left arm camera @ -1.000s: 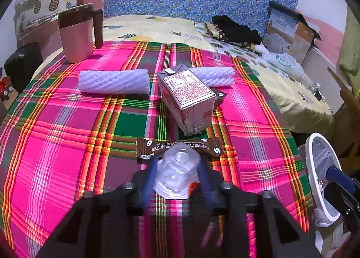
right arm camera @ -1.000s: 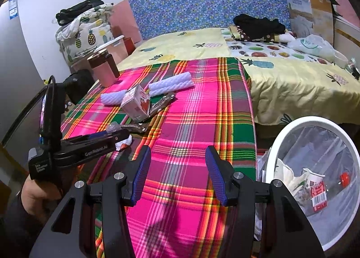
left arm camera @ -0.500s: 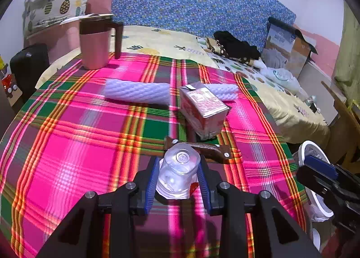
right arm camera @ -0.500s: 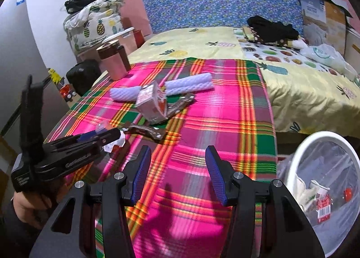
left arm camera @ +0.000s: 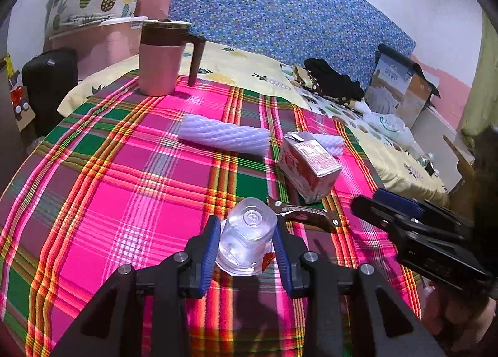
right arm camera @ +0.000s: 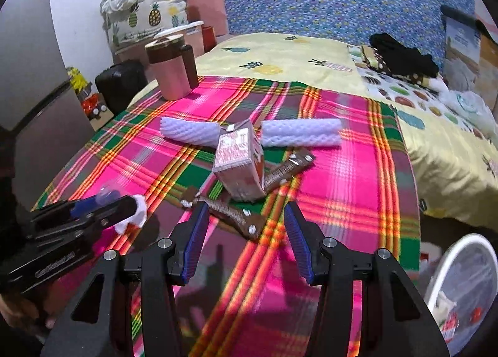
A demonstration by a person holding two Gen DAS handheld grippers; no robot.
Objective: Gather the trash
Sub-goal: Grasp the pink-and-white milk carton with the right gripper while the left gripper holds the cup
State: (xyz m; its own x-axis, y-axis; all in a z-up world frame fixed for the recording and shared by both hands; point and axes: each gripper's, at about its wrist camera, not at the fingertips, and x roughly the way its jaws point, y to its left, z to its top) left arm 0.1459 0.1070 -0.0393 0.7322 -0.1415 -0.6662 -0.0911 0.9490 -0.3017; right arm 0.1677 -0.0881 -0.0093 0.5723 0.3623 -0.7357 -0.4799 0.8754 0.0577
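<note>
My left gripper [left arm camera: 246, 243] is shut on a clear plastic cup [left arm camera: 247, 240], held bottom-forward above the plaid cloth. In the right wrist view the same left gripper [right arm camera: 102, 210] shows at lower left with the cup. My right gripper [right arm camera: 244, 240] is open and empty, just short of a brown coffee sachet [right arm camera: 232, 217]. Past it stand a pink carton [right arm camera: 239, 164], a second brown sachet [right arm camera: 288, 167] and two white foam net sleeves [right arm camera: 190, 133] [right arm camera: 300, 136]. In the left wrist view the carton [left arm camera: 308, 167], a sachet [left arm camera: 306, 214] and a foam sleeve [left arm camera: 224, 134] lie ahead.
A pink jug with a brown lid [left arm camera: 163, 57] stands at the cloth's far left corner. A white bin lined with plastic [right arm camera: 463, 291] sits on the floor at lower right, holding some trash. Clothes, a cardboard box [left arm camera: 401, 92] and bags lie on the yellow sheet [right arm camera: 280, 55] behind.
Both grippers have swung left across the plaid cloth. The bin slid to the right edge of the right view. The right gripper now shows beside the left one. The cup stays gripped.
</note>
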